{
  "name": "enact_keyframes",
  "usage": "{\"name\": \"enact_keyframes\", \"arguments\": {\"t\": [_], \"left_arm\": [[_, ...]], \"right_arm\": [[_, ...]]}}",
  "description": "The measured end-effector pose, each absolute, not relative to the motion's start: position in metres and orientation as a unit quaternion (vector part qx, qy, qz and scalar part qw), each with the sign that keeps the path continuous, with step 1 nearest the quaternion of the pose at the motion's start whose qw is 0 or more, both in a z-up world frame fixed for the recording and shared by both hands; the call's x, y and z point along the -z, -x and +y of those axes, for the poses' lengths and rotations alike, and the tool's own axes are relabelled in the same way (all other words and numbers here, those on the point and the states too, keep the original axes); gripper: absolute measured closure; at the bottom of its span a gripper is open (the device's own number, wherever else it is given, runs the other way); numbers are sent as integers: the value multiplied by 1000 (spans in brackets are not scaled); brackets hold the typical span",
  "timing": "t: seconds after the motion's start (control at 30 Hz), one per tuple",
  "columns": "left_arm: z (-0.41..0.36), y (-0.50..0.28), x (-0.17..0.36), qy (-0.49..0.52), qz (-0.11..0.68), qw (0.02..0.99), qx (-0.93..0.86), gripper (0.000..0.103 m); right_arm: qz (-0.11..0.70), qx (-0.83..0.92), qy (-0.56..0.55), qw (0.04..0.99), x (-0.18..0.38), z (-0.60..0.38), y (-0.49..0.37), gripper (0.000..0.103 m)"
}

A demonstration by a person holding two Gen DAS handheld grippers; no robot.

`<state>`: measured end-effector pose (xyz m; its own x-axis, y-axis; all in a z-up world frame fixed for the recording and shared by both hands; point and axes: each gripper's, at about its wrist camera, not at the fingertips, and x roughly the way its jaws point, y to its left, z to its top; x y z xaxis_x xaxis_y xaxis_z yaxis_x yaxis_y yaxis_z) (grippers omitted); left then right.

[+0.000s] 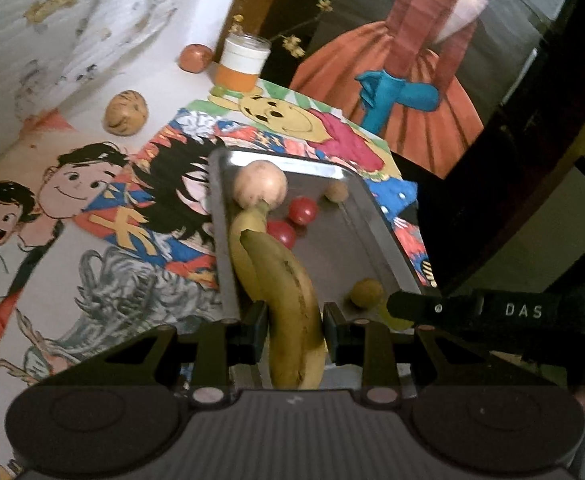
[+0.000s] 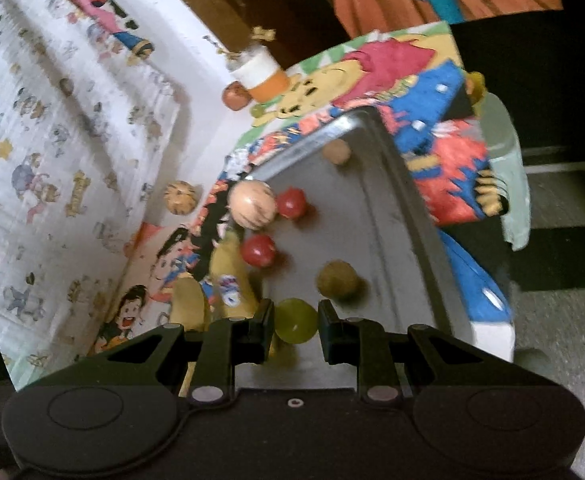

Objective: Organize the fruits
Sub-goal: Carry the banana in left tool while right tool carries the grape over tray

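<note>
A metal tray (image 1: 376, 220) lies on a cartoon-print cloth. It holds a pale round fruit (image 1: 259, 184), two red fruits (image 1: 302, 210), a small tan ball (image 1: 336, 191) and a brown ball (image 1: 366, 291). My left gripper (image 1: 291, 330) is shut on a yellow banana (image 1: 288, 292) that lies along the tray's left rim. My right gripper (image 2: 295, 326) is around a green round fruit (image 2: 295, 320) over the tray's (image 2: 396, 200) near end; a gap shows at the right pad. The right gripper's arm shows in the left wrist view (image 1: 492, 310).
A tan patterned fruit (image 1: 126, 112) and a reddish fruit (image 1: 194, 58) lie on the cloth beyond the tray, next to an orange-and-white jar (image 1: 242, 62). A painting of an orange dress (image 1: 392, 80) stands behind. The table edge drops off at the right (image 2: 492, 332).
</note>
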<state>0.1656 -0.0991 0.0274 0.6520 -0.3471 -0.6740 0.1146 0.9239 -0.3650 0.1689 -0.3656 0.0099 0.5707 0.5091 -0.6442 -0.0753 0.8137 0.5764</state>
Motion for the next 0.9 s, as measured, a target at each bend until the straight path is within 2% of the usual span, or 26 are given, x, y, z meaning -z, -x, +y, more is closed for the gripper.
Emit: {"name": "enact_keyframes", "arguments": {"t": [0.43, 0.9], "left_arm": [[-114, -160, -11, 140, 341, 916, 156, 70], [-115, -157, -3, 110, 333, 922, 163, 68]], "right_arm": [[422, -151, -262, 855, 9, -374, -159, 78], [414, -148, -221, 871, 14, -363, -149, 78]]}}
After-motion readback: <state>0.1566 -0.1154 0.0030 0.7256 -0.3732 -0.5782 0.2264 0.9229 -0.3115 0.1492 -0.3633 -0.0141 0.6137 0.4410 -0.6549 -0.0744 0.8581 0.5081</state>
